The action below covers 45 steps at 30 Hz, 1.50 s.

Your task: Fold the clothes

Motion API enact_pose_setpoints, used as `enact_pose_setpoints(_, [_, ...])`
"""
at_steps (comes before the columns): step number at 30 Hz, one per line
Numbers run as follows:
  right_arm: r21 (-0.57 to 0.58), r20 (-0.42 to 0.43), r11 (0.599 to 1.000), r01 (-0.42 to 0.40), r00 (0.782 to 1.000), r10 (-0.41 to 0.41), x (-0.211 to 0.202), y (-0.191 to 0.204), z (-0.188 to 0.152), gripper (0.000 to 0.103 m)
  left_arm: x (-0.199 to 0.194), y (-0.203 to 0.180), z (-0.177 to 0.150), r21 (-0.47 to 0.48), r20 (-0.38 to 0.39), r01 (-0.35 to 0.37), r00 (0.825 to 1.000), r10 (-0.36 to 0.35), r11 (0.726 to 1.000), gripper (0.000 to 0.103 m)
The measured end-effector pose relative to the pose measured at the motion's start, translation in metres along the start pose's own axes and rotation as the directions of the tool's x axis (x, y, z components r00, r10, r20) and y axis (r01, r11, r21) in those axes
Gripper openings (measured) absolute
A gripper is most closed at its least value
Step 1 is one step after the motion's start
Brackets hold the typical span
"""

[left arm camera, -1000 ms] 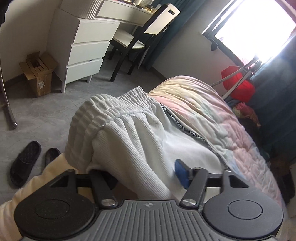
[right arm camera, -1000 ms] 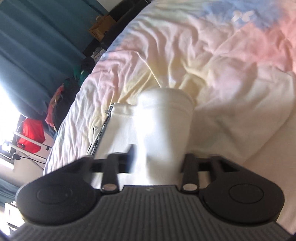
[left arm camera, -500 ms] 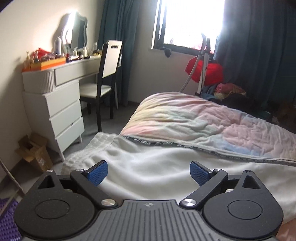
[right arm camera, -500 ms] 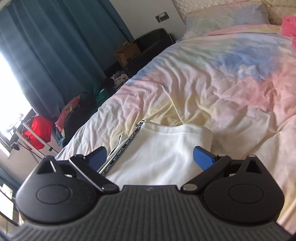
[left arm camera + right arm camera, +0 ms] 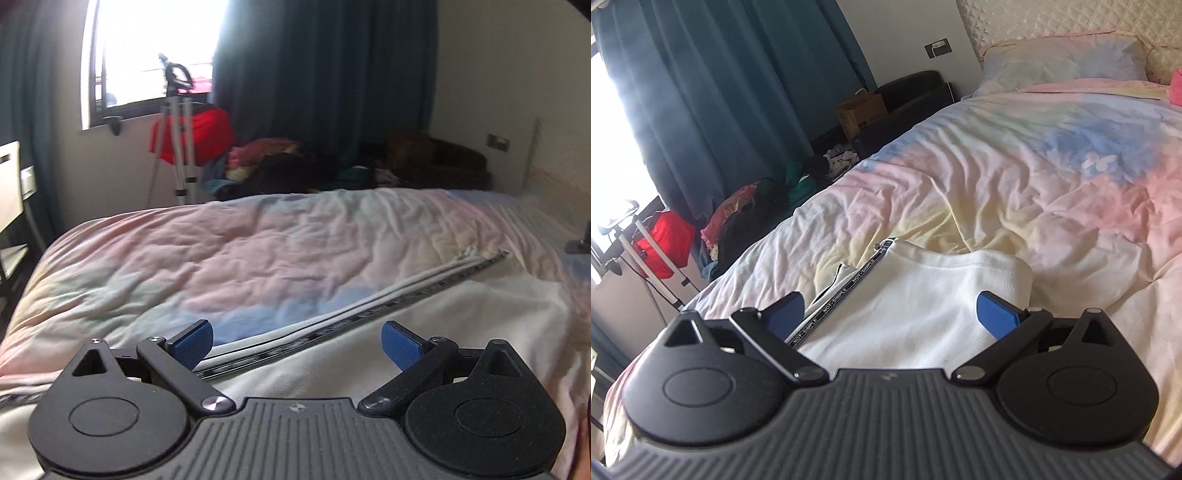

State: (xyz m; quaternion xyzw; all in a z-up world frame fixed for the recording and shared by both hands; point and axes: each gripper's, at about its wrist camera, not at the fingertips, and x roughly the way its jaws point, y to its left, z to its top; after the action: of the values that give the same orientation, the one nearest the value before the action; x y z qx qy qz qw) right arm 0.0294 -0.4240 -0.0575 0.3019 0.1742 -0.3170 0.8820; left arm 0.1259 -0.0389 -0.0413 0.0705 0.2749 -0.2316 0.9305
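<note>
Now white trousers [image 5: 916, 295] (perhaps folded double) flat on pastel quilt [image 5: 1015, 177], both hand-held grippers [image 5: 297, 341] [image 5: 890, 315] wide, empty.

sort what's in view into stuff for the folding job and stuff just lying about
For the job: white garment, its lettered side tape, left gripper, right gripper.

Lying about: pastel duvet, pillow, cardboard box, clothes heap, red bag.

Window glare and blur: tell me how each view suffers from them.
Left wrist view: the window is blown out to white, the curtain and clothes pile look dark and soft, and the bedspread is slightly smeared. Right wrist view: glare bleeds in at the left edge; the white garment stays fairly sharp.
</note>
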Motion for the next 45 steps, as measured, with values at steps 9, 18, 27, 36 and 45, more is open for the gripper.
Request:
enact_pose_setpoints(9, [0.029,0.005,0.998,0.05,0.999,-0.05,0.018,-0.004,-0.01,0.101,0.132,-0.112,0.031,0.198,-0.058,0.182,0.983,-0.174,0.963,0.099])
enact_pose_setpoints(18, [0.226,0.036,0.964,0.139,0.988,-0.151,0.041,-0.035,-0.009,0.101,0.219,-0.193,0.057,0.372,-0.108,0.327,0.945,-0.31,0.869,0.086])
enact_pose_setpoints(27, [0.263,0.013,0.959,0.108,0.993,-0.116,0.056,-0.033,-0.011,0.101,0.267,-0.233,0.067,0.429,-0.106,0.405,0.91,-0.4,0.808,0.061])
enact_pose_setpoints(36, [0.203,0.09,0.969,0.142,0.982,-0.163,0.054,-0.026,-0.005,0.101,0.285,-0.267,0.054,0.471,-0.195,0.454,0.89,-0.413,0.756,0.035])
enact_pose_setpoints(45, [0.199,0.108,0.965,0.168,0.975,-0.192,0.051,-0.027,-0.003,0.101,0.252,-0.267,0.059,0.442,-0.031,0.344,0.929,-0.369,0.828,0.011])
